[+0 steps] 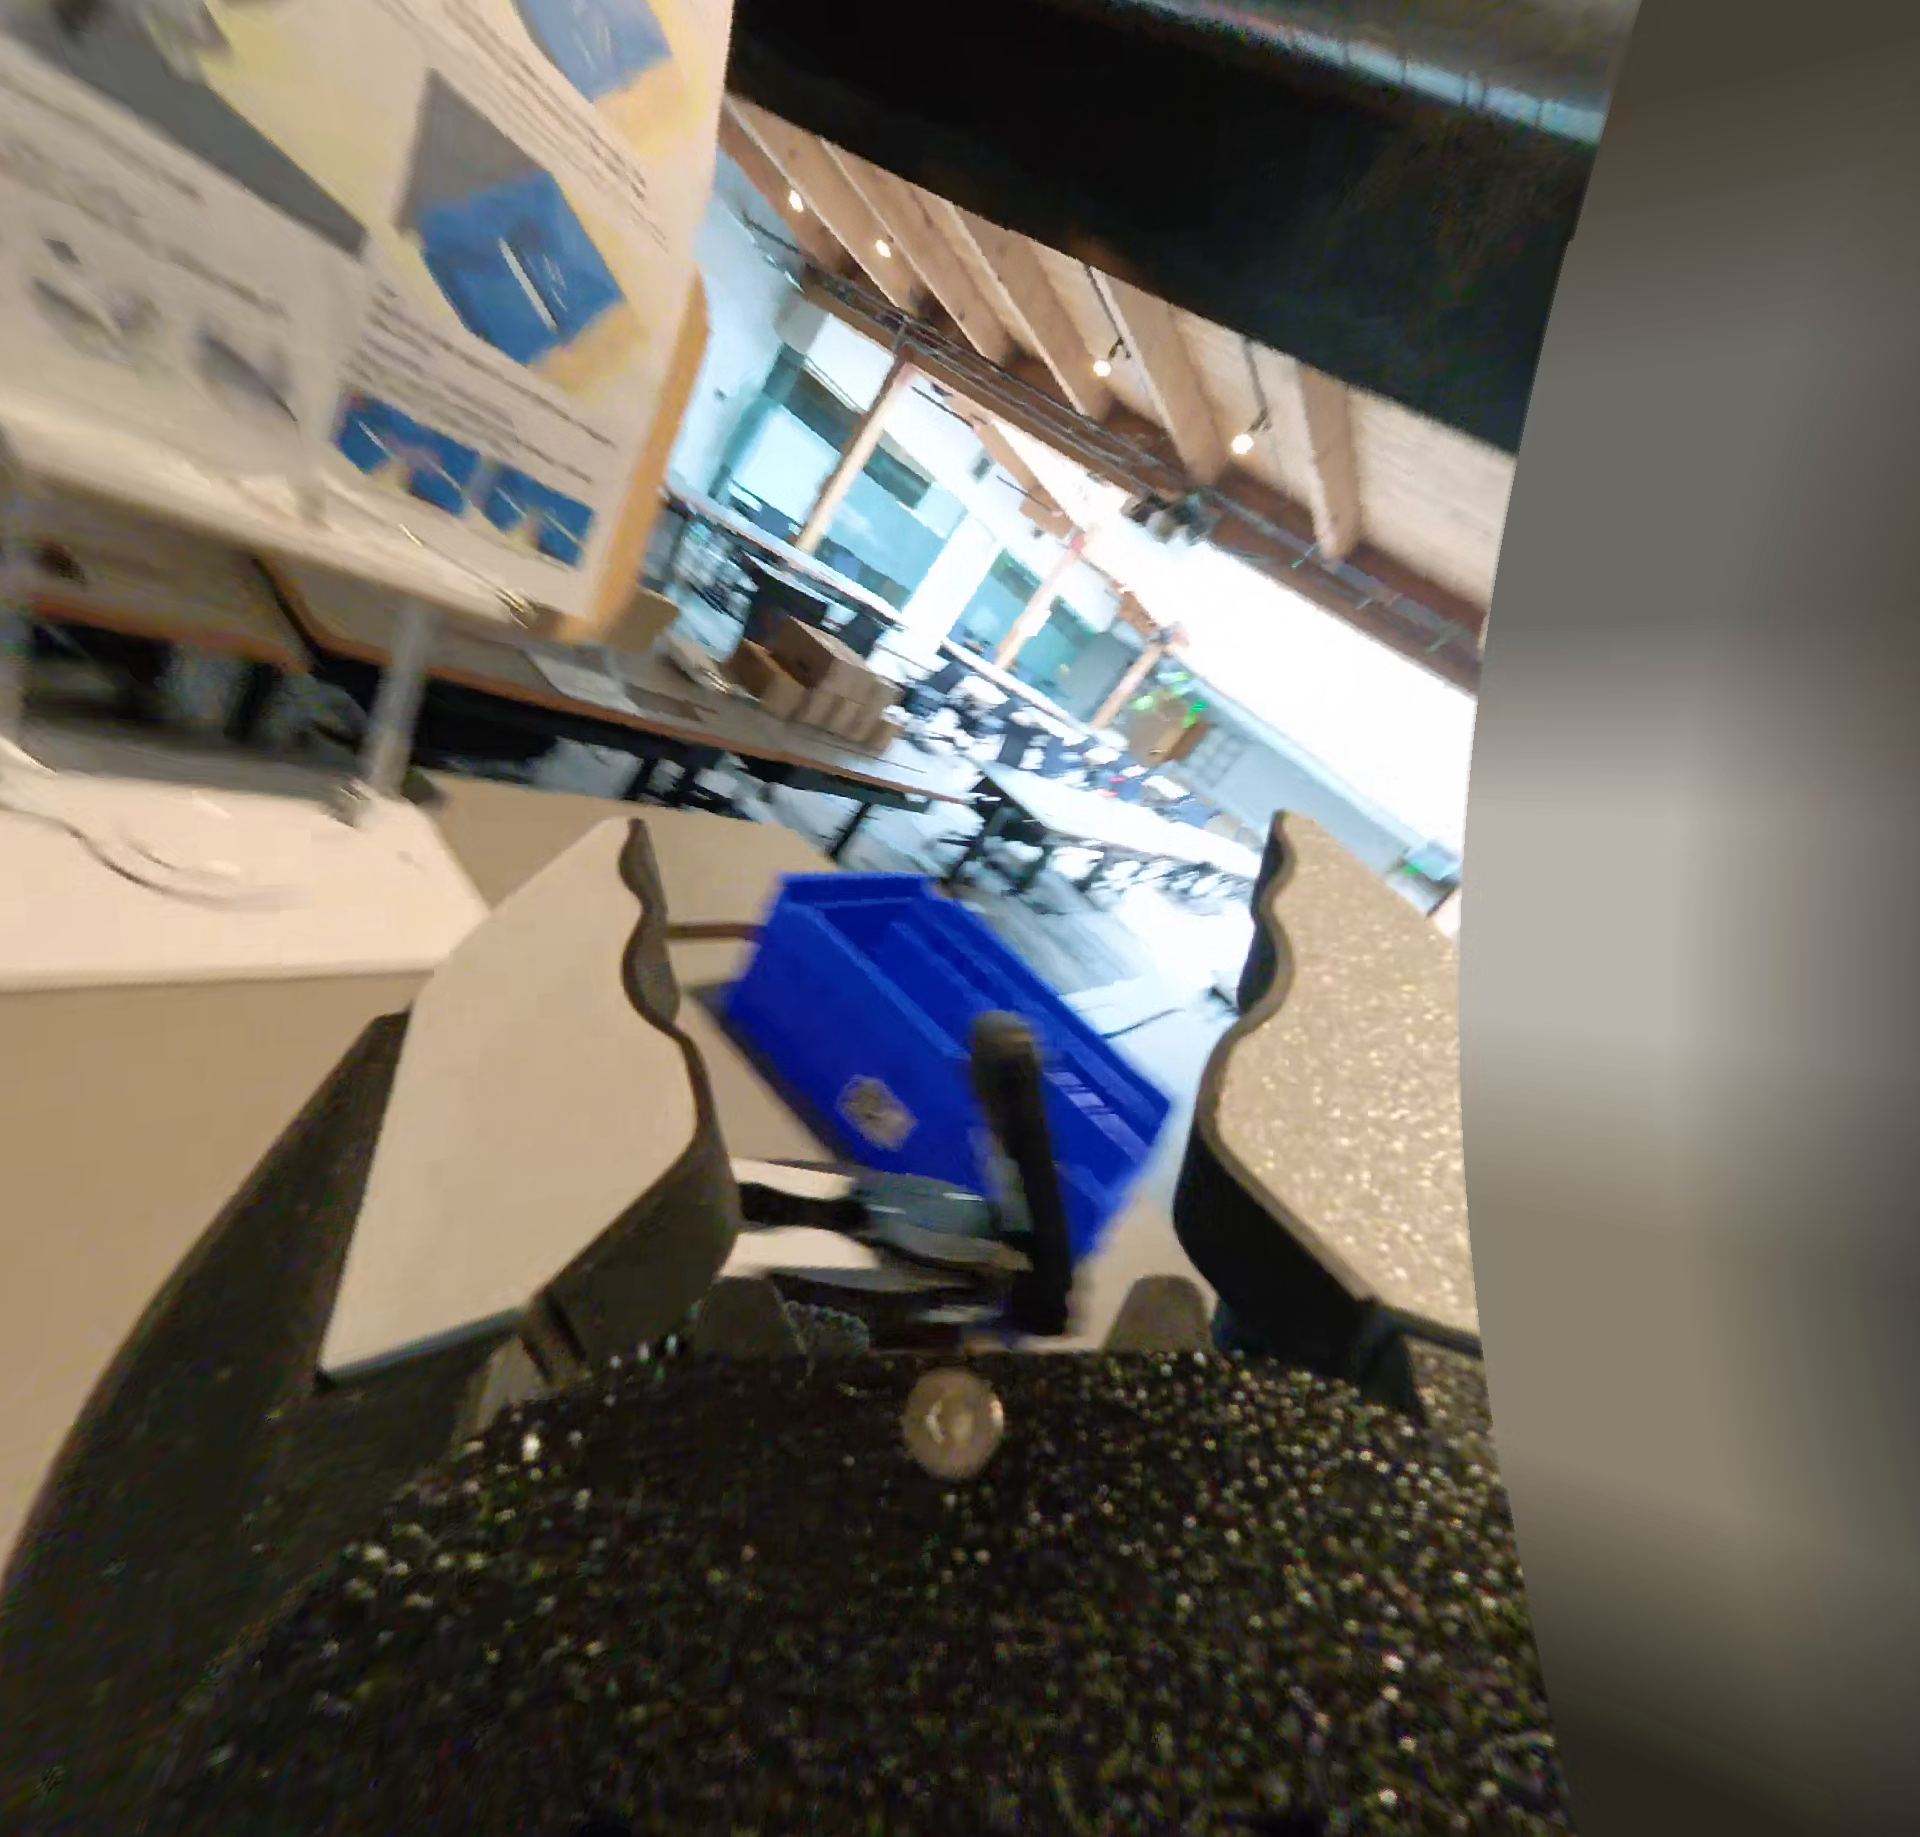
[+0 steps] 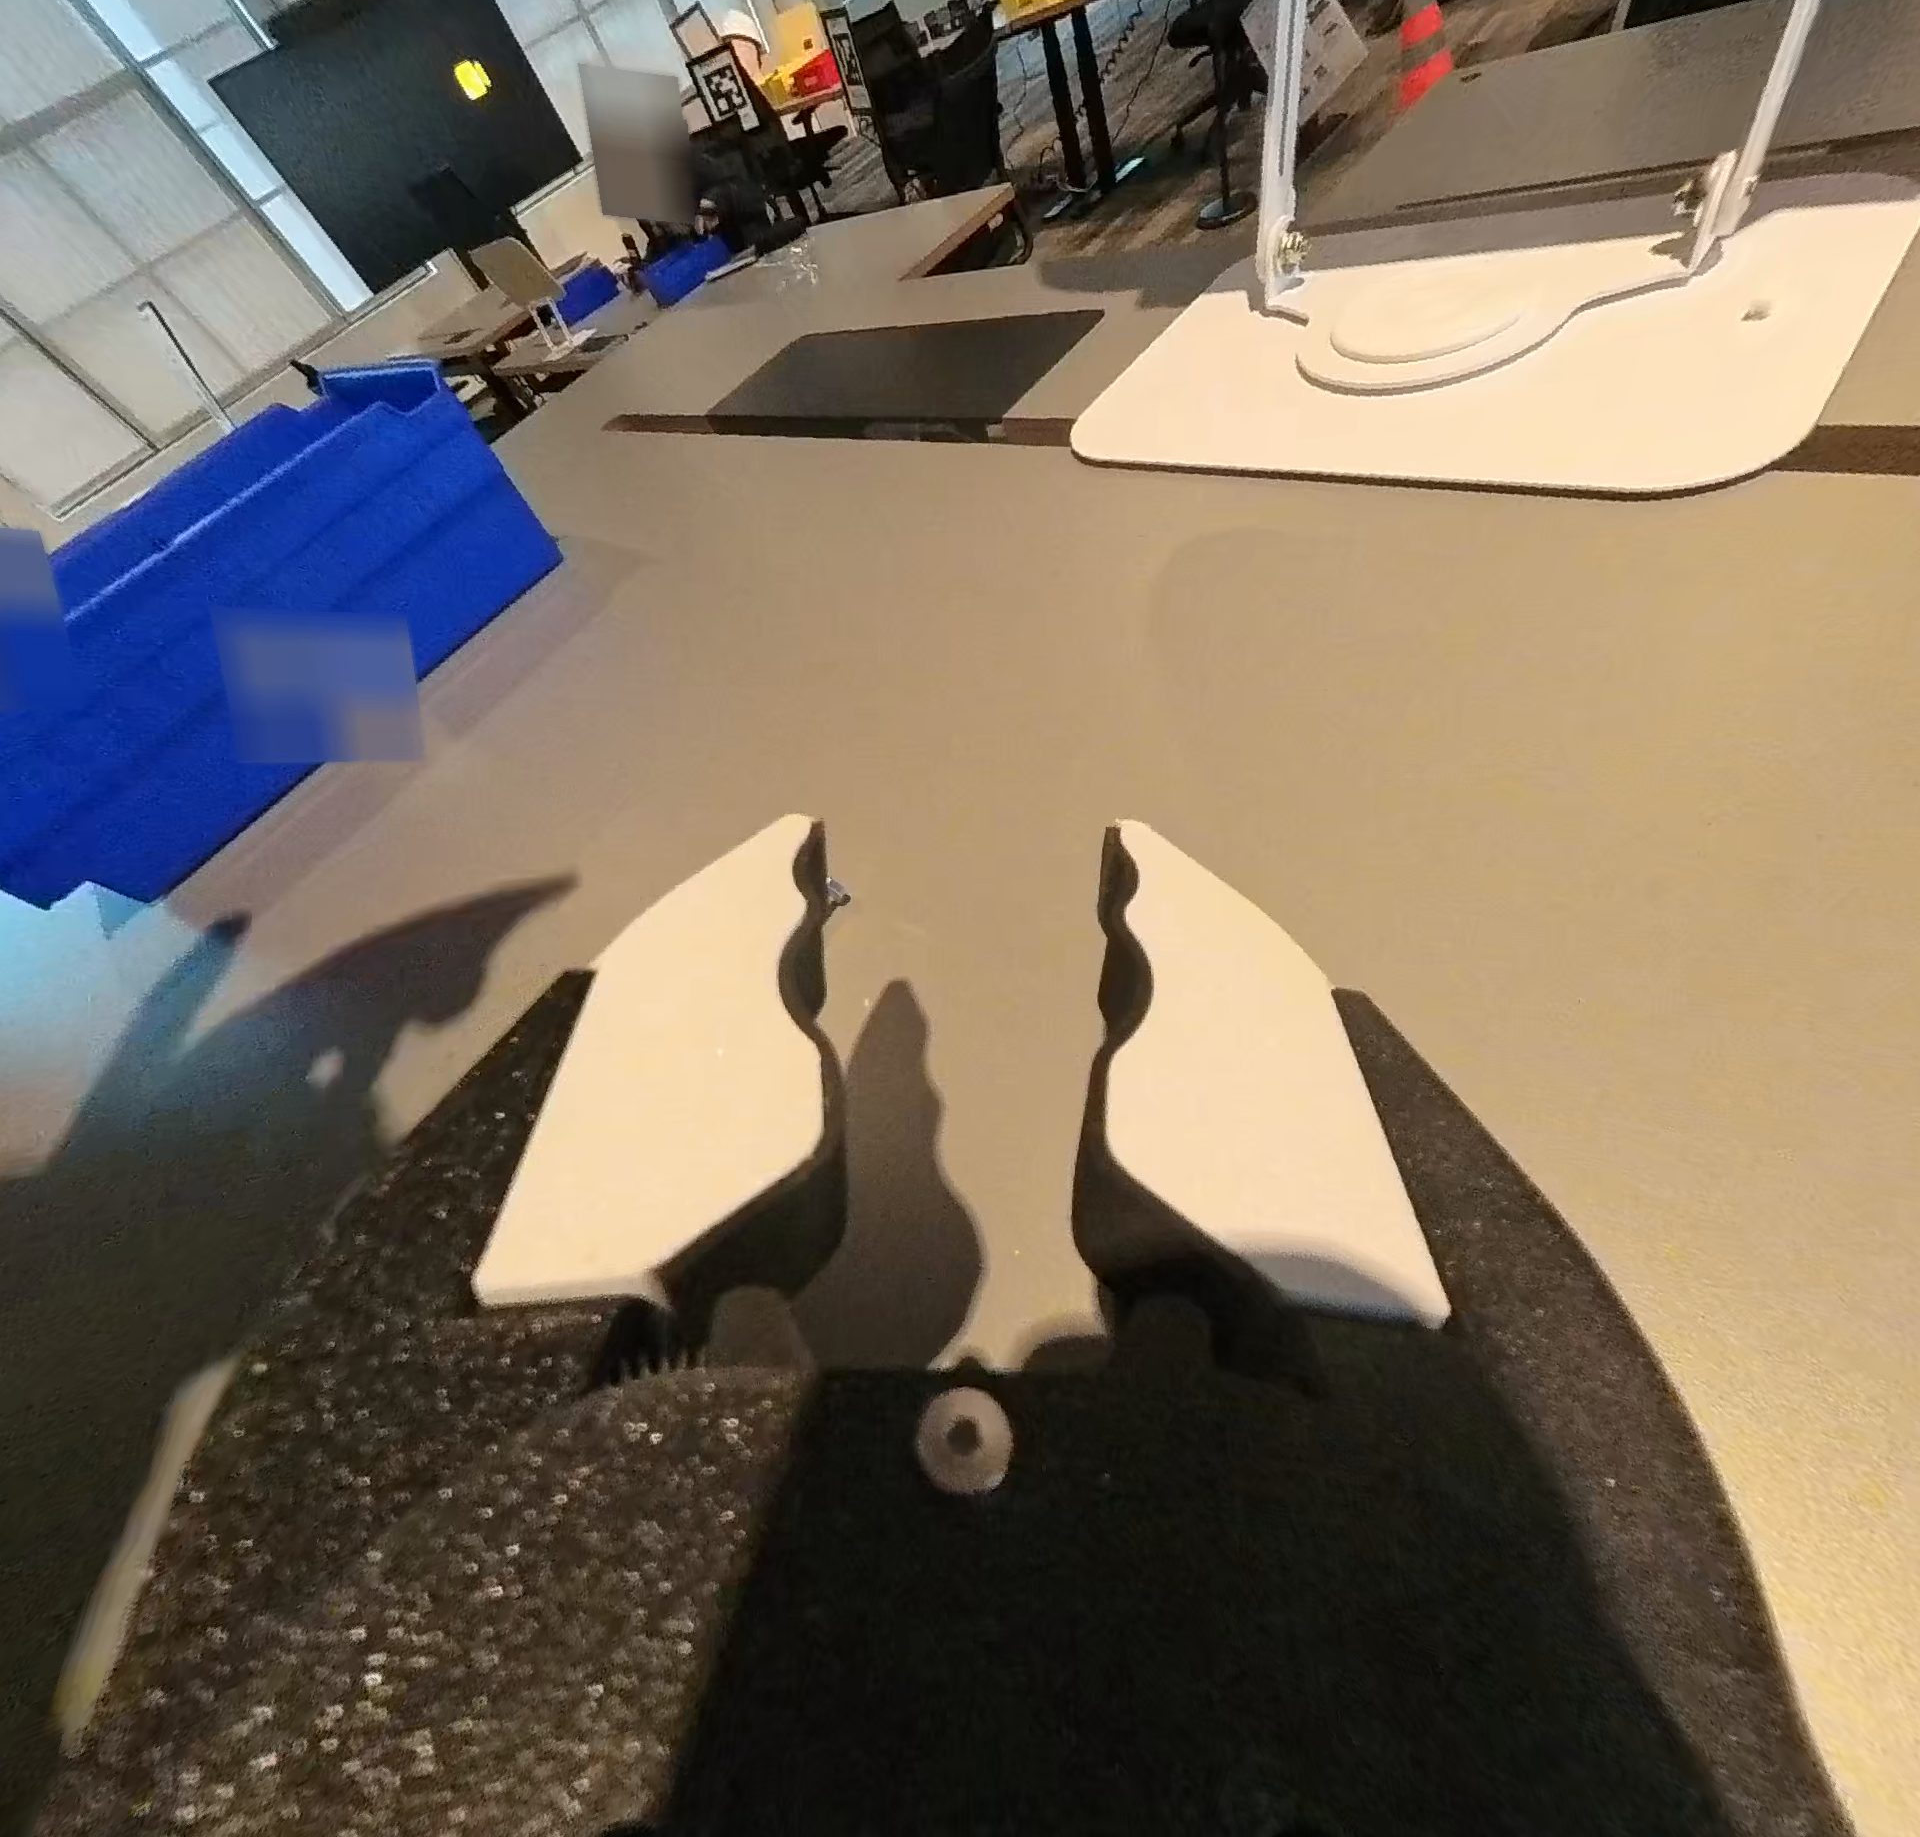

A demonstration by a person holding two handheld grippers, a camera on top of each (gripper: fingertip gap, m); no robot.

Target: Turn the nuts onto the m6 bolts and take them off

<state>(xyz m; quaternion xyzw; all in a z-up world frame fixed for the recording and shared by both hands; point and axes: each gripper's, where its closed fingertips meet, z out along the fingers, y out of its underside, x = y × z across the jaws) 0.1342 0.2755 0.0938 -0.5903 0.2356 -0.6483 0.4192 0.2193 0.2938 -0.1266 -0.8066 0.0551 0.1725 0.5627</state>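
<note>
My right gripper (image 2: pixel 964 831) is open and empty, low over the grey table (image 2: pixel 1143 707). A tiny silvery metal piece (image 2: pixel 837 893) shows right at the inner edge of its left finger; I cannot tell if it is a nut or a bolt. My left gripper (image 1: pixel 961 852) is open and empty, tilted up and blurred. A blue bin (image 1: pixel 914 1008) lies beyond its jaws, with a blurred black rod-like part (image 1: pixel 1023 1143) in front of it. In the right wrist view a dark blurred shape (image 2: pixel 208 1112) at lower left looks like the other gripper.
Blue bins (image 2: pixel 291 561) stand at the table's left. A white stand base (image 2: pixel 1507 374) with two white legs is at the far right, and a black mat (image 2: pixel 914 364) lies beside it. A board with printed sheets (image 1: pixel 416 281) fills the left wrist view's upper left.
</note>
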